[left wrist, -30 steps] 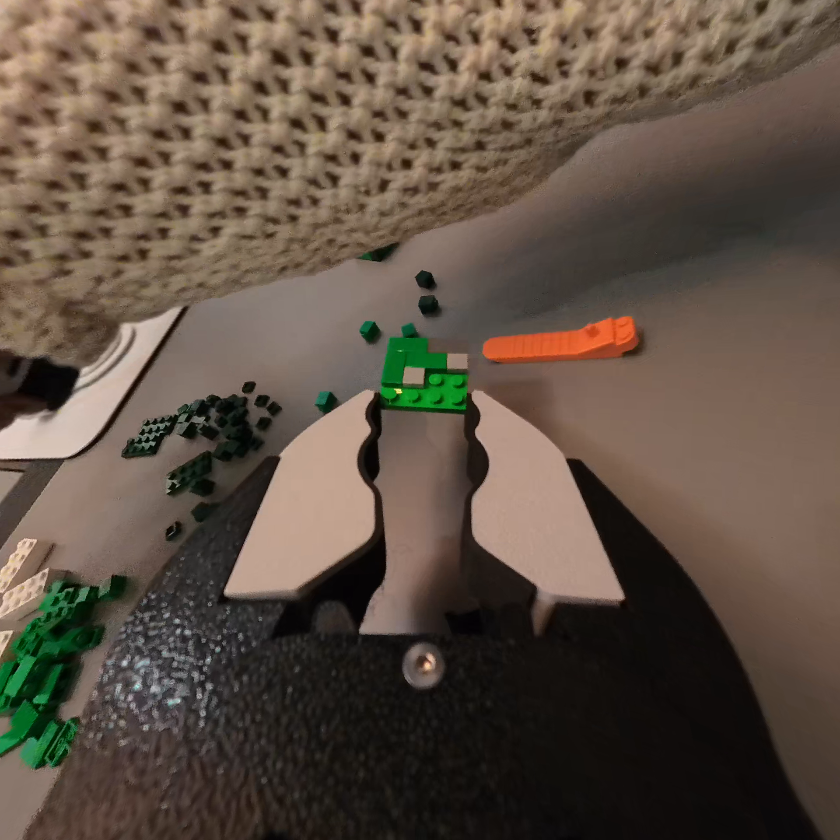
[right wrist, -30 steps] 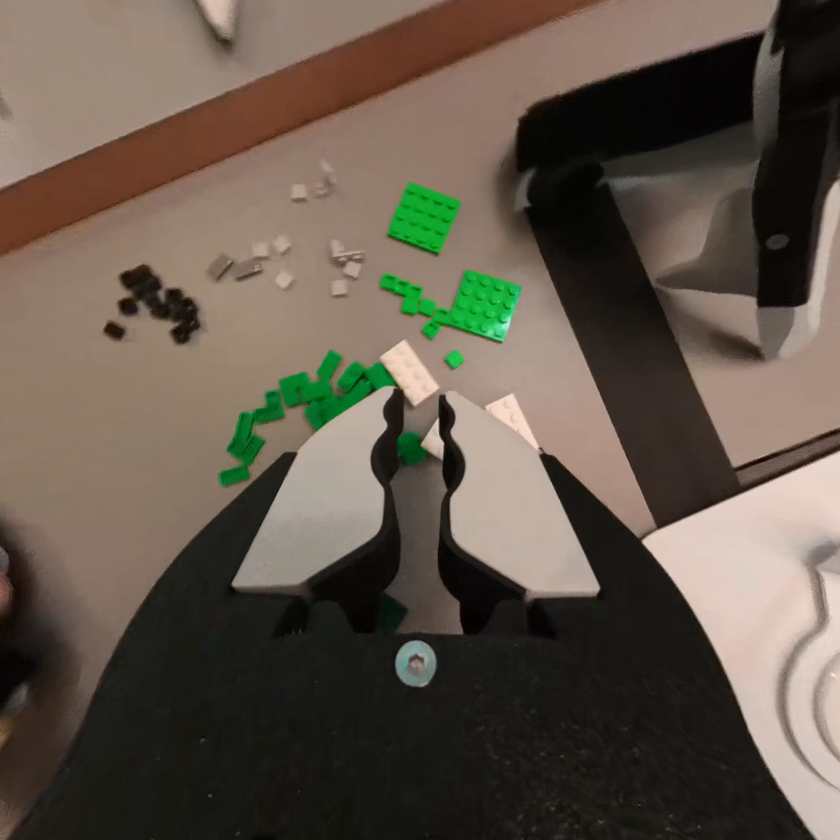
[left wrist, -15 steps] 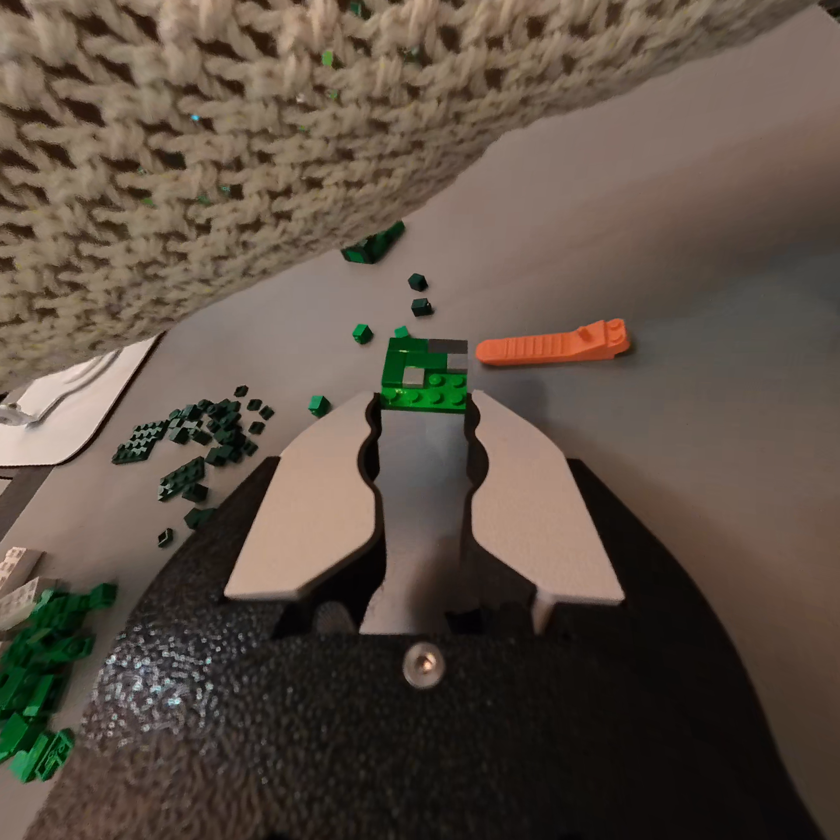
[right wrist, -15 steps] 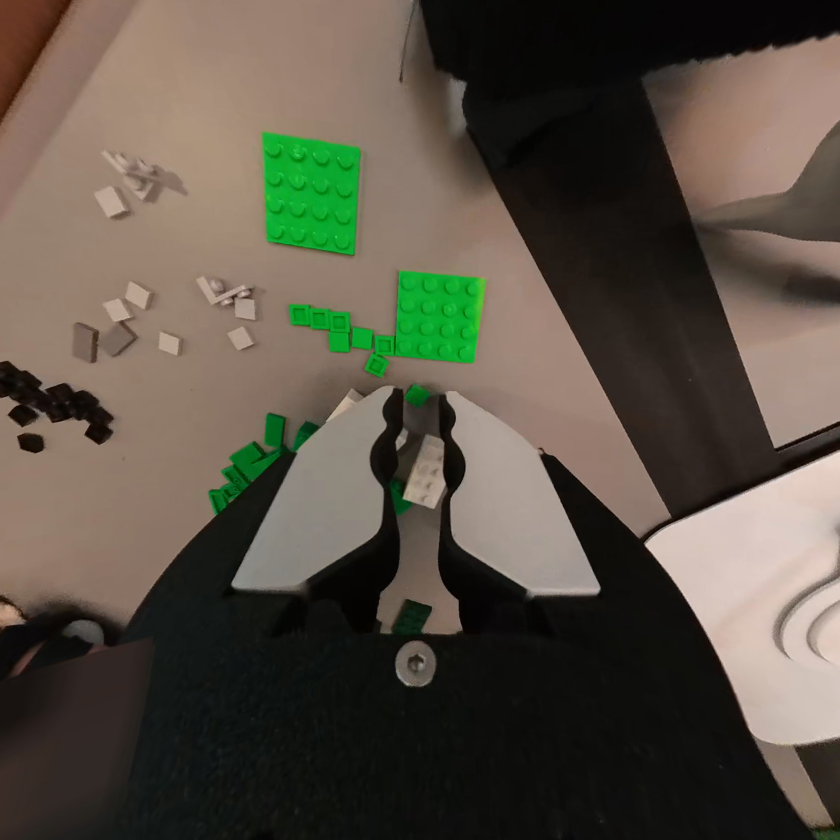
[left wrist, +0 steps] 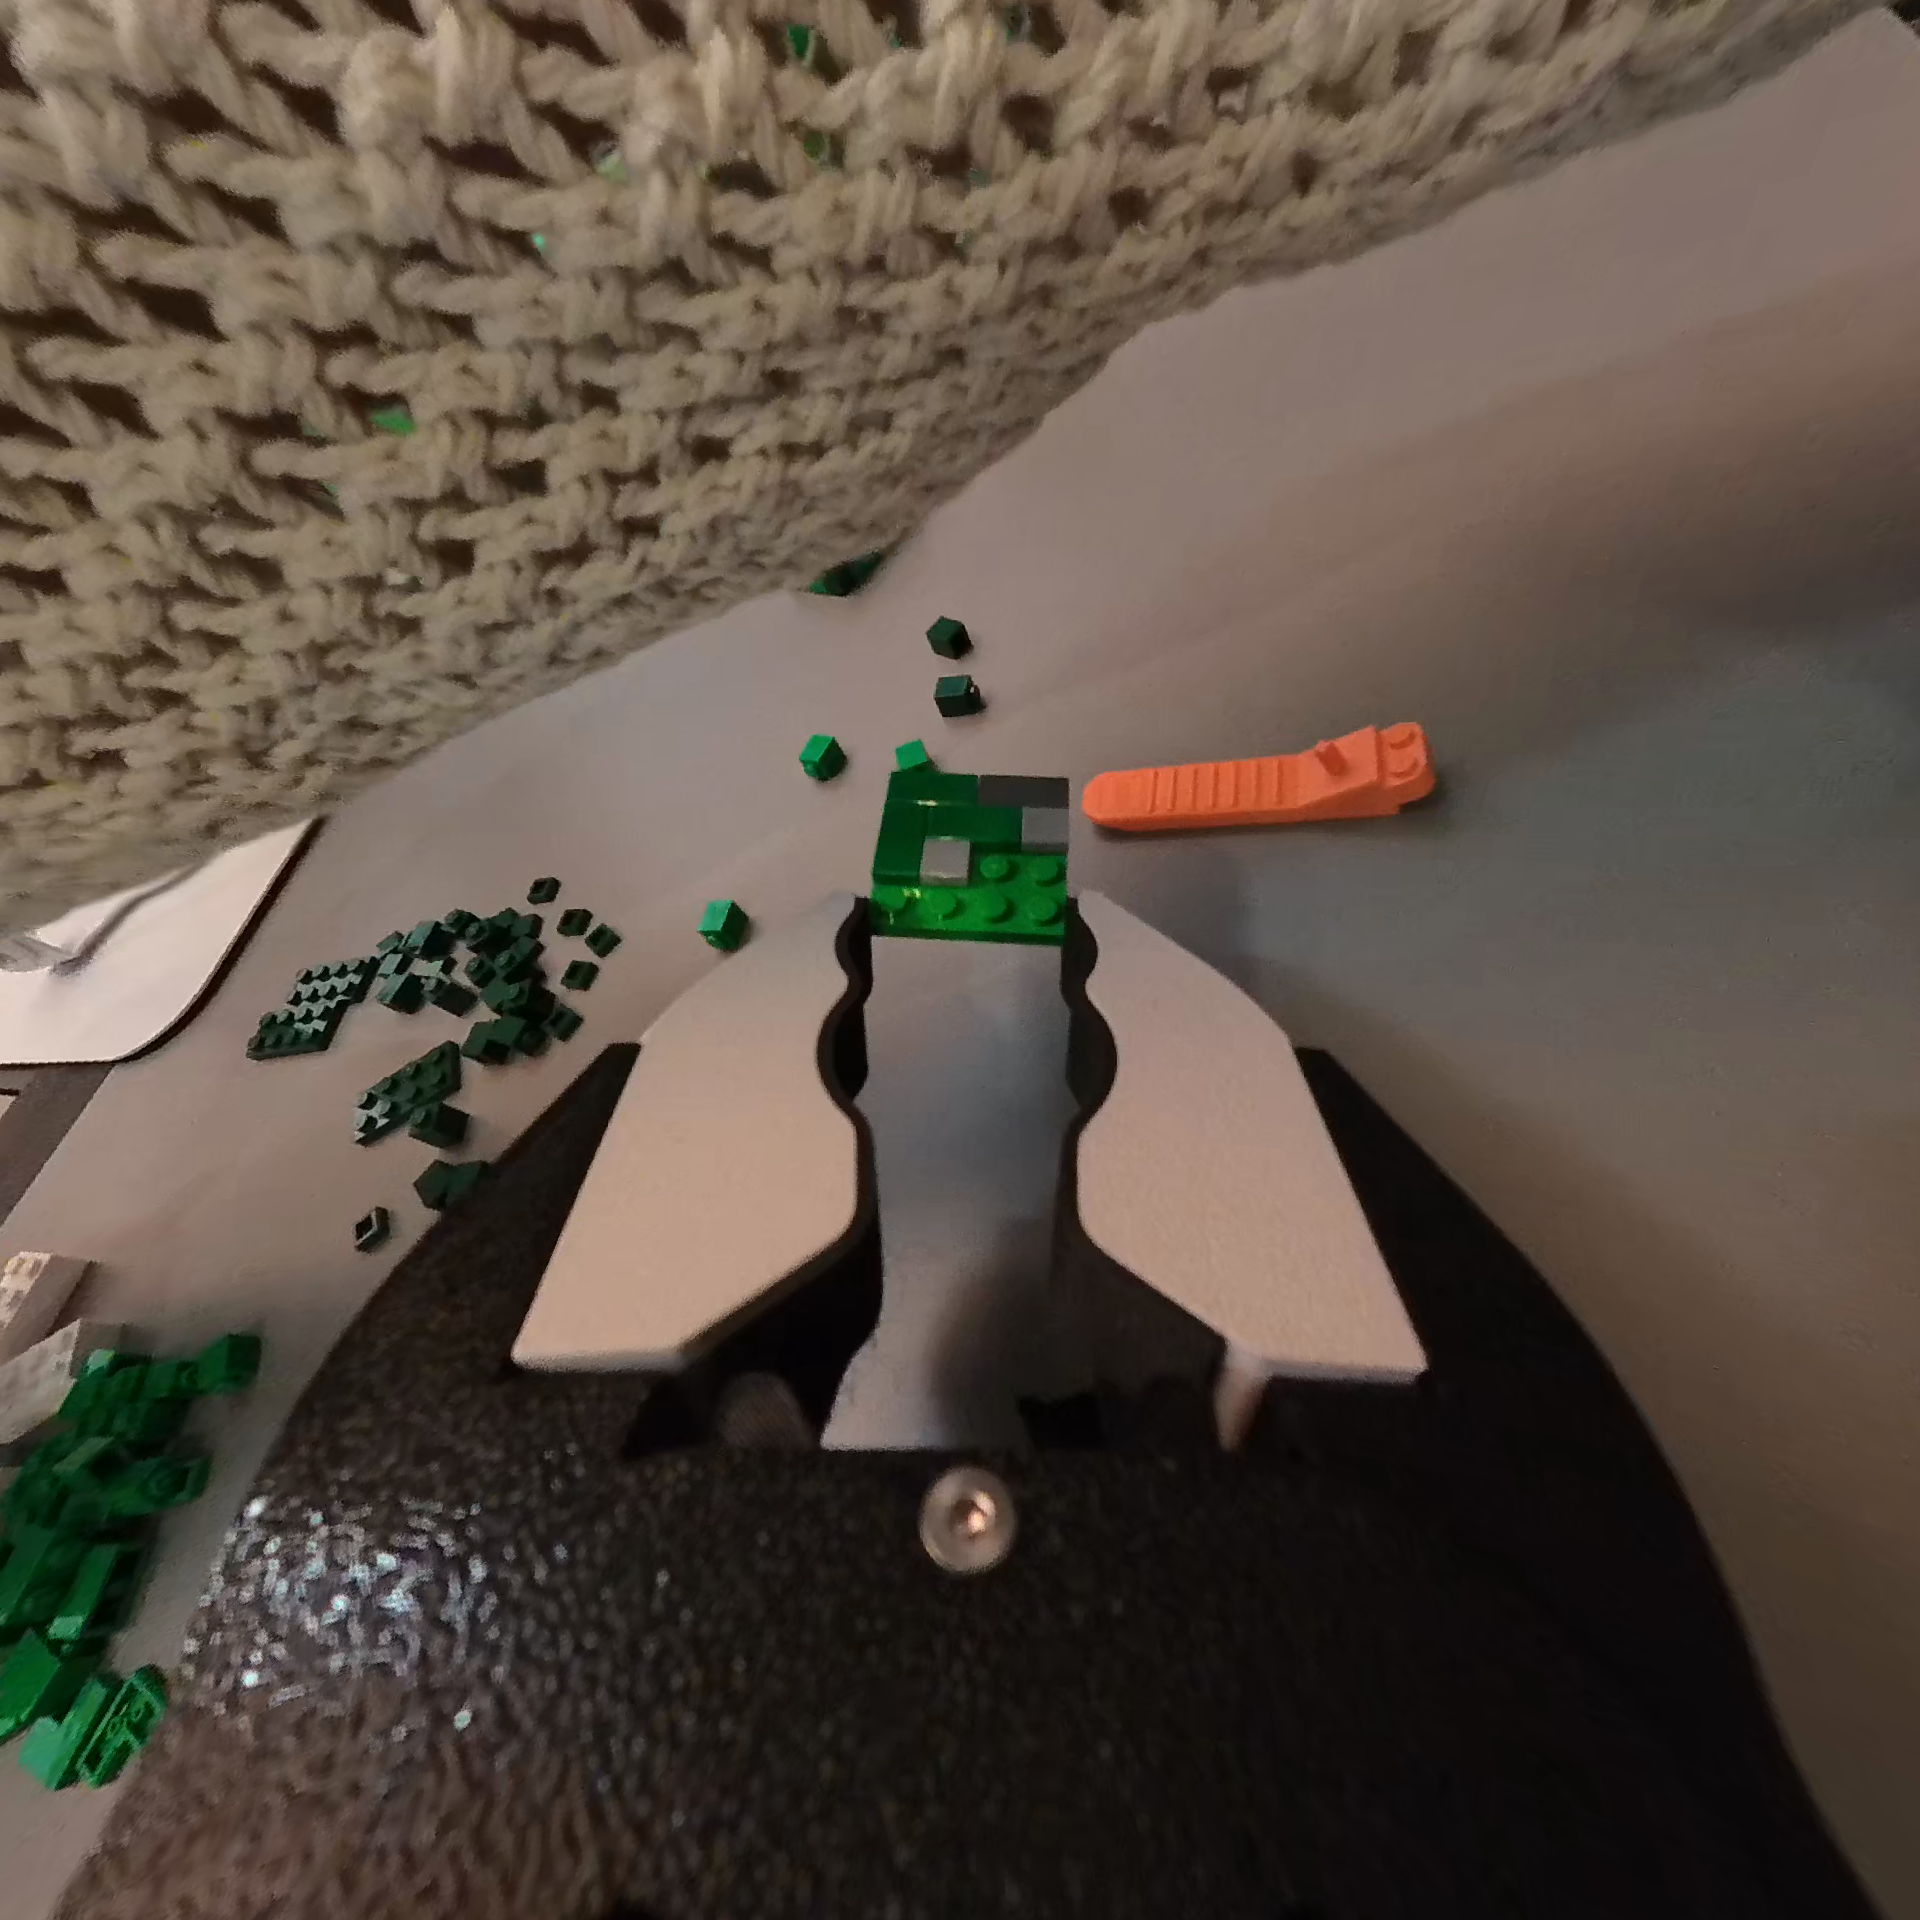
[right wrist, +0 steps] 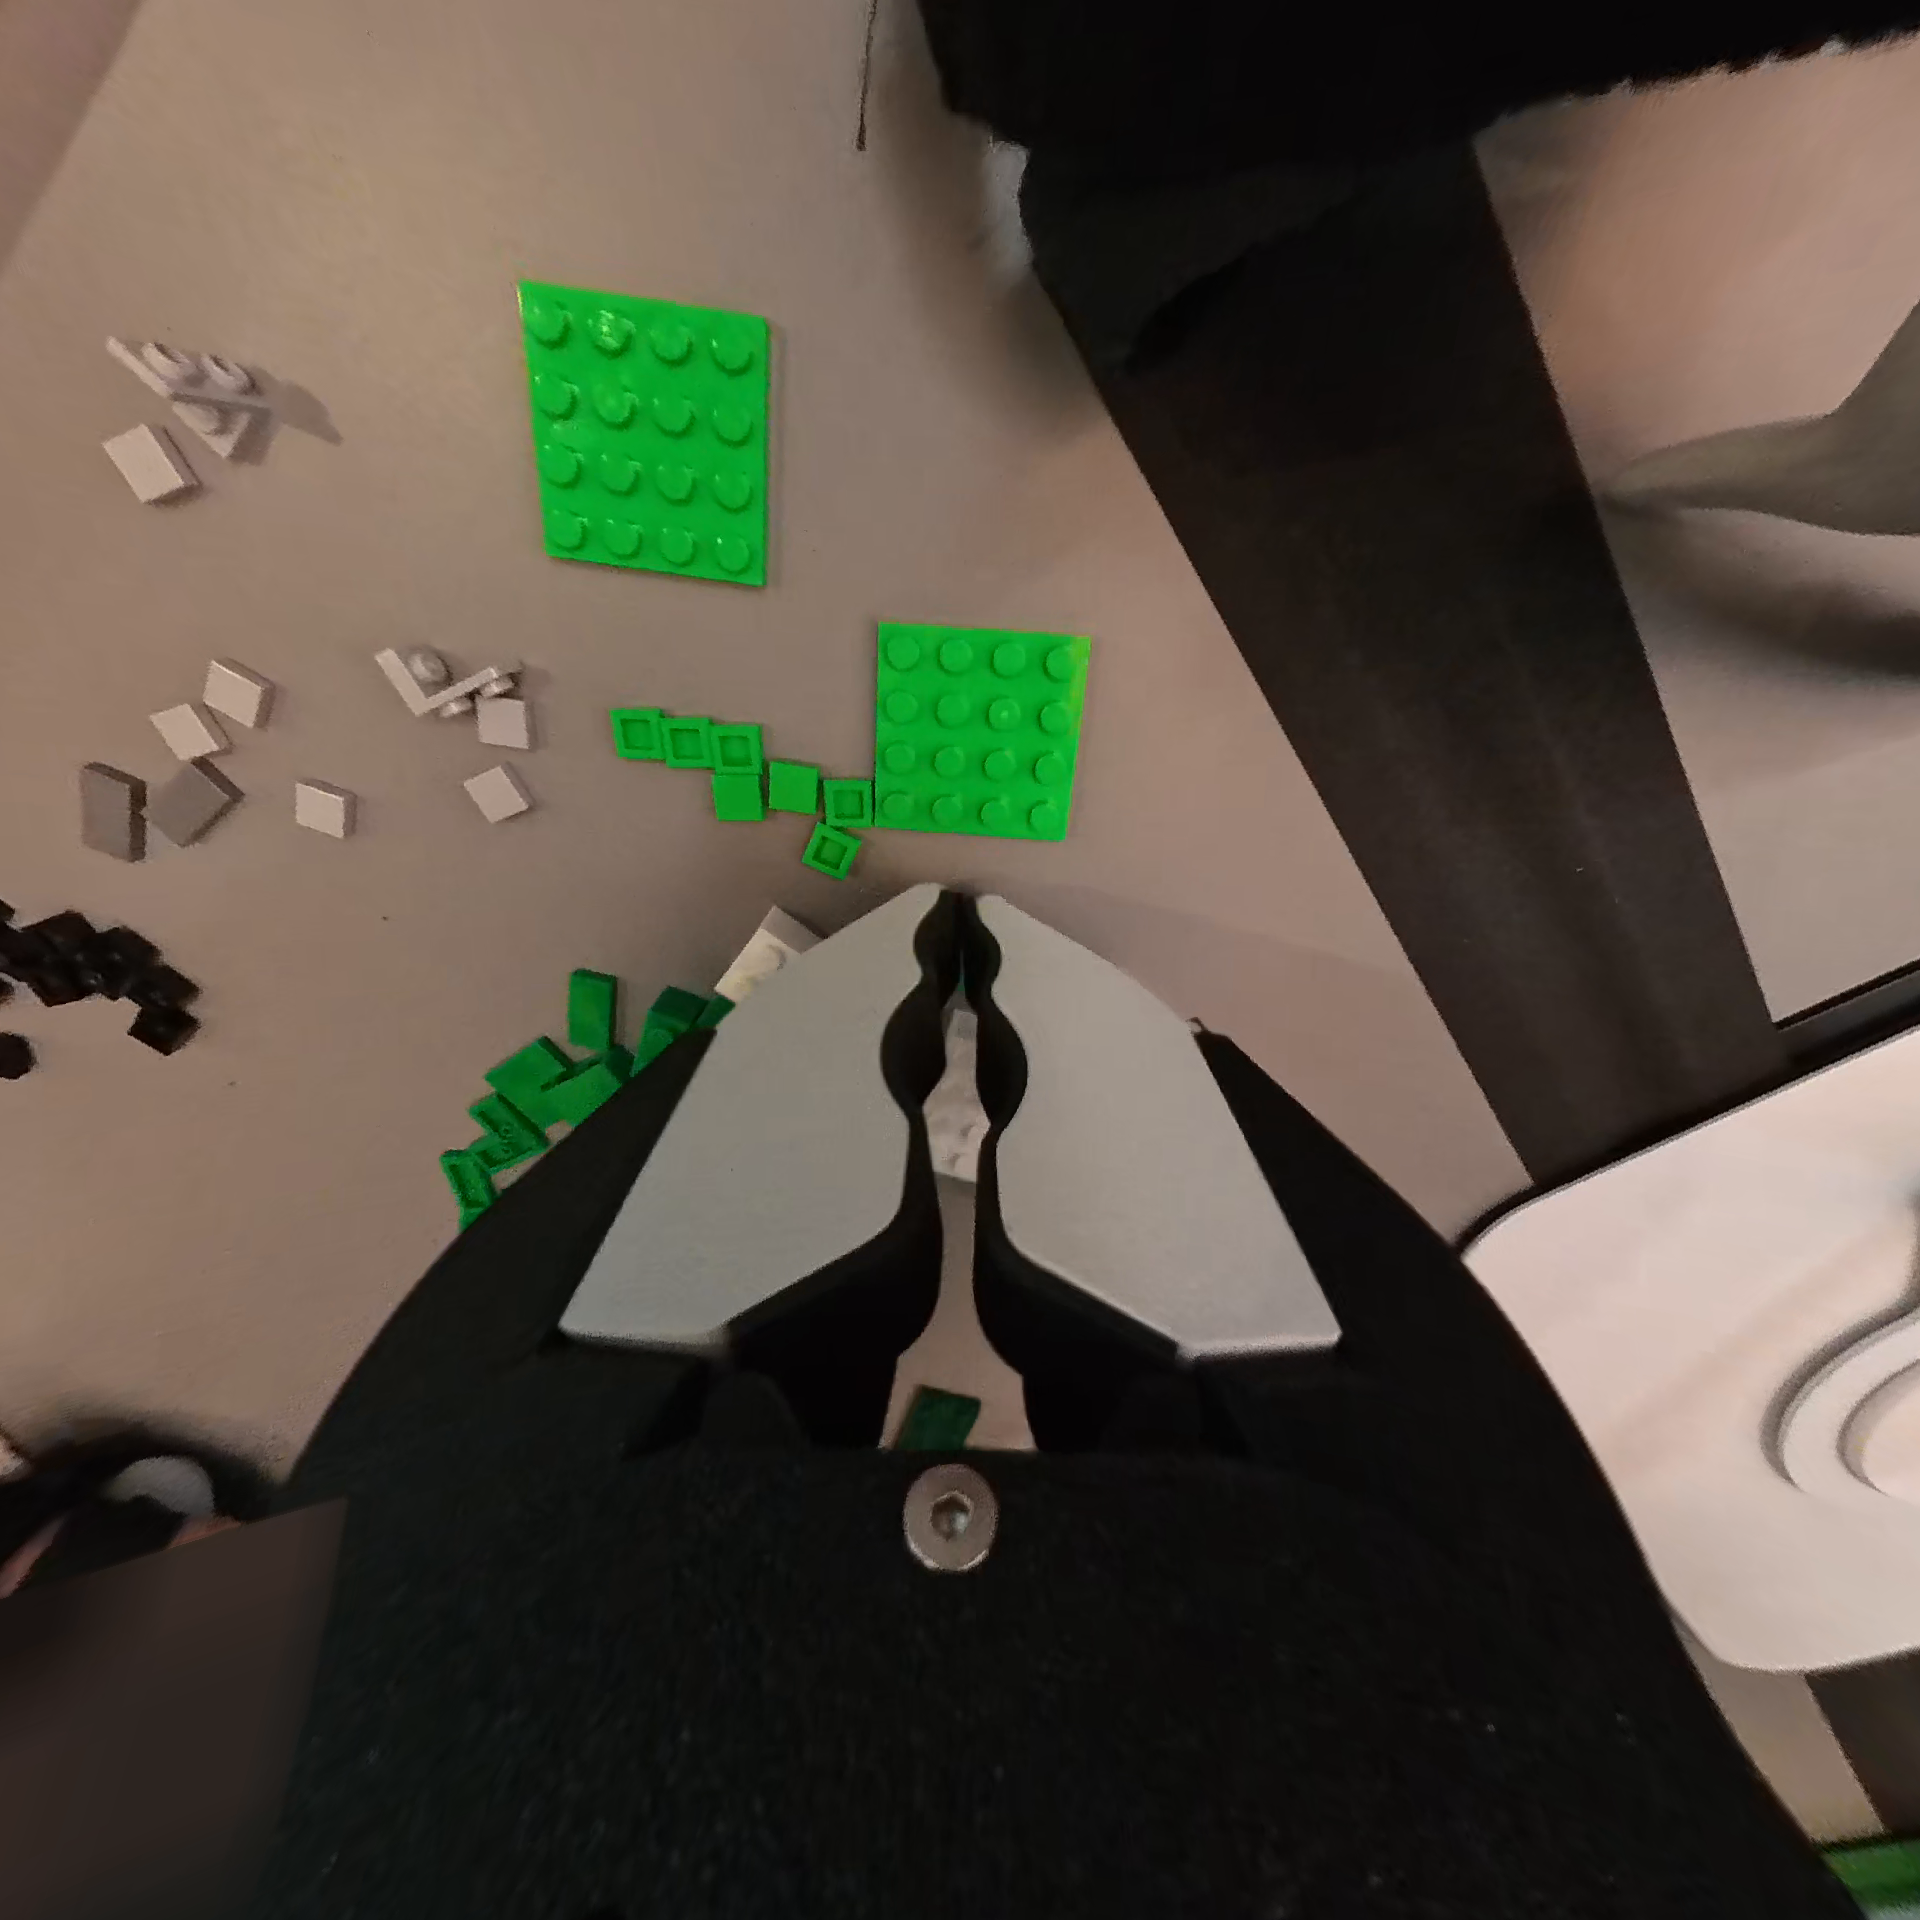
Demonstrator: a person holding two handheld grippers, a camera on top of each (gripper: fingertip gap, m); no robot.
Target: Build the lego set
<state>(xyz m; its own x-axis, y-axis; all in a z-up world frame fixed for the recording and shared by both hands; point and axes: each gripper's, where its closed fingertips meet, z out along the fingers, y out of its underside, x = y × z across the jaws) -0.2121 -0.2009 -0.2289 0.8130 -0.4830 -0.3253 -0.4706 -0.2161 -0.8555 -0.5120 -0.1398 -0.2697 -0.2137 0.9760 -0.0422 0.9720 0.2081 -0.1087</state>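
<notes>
In the left wrist view my left gripper point(left wrist: 968, 914) is shut on a small green plate build point(left wrist: 971, 862) with dark green and grey tiles on top, holding it by its near edge on the grey table. In the right wrist view my right gripper point(right wrist: 954, 899) is shut, tips touching just below a loose green tile point(right wrist: 829, 852). Whether anything is pinched between the tips cannot be seen. A white brick point(right wrist: 956, 1112) lies under the fingers. Two bright green square plates point(right wrist: 655, 436) point(right wrist: 977, 738) and a row of small green tiles point(right wrist: 738, 764) lie beyond the tips.
A knitted sleeve point(left wrist: 416, 364) hangs over the upper left. An orange brick separator point(left wrist: 1257, 790) lies right of the build; dark green pieces point(left wrist: 447, 987) lie to its left. Grey tiles point(right wrist: 208, 748), black pieces point(right wrist: 94, 977), a black bar point(right wrist: 1403, 623) and a white tray point(right wrist: 1714, 1403) surround the right gripper. Tip to tip, the grippers are about 30 cm apart.
My right gripper moved forward over the loose pieces and closed; the small green tile seen between its tips half a second ago no longer shows. The left gripper keeps hold of the build.
</notes>
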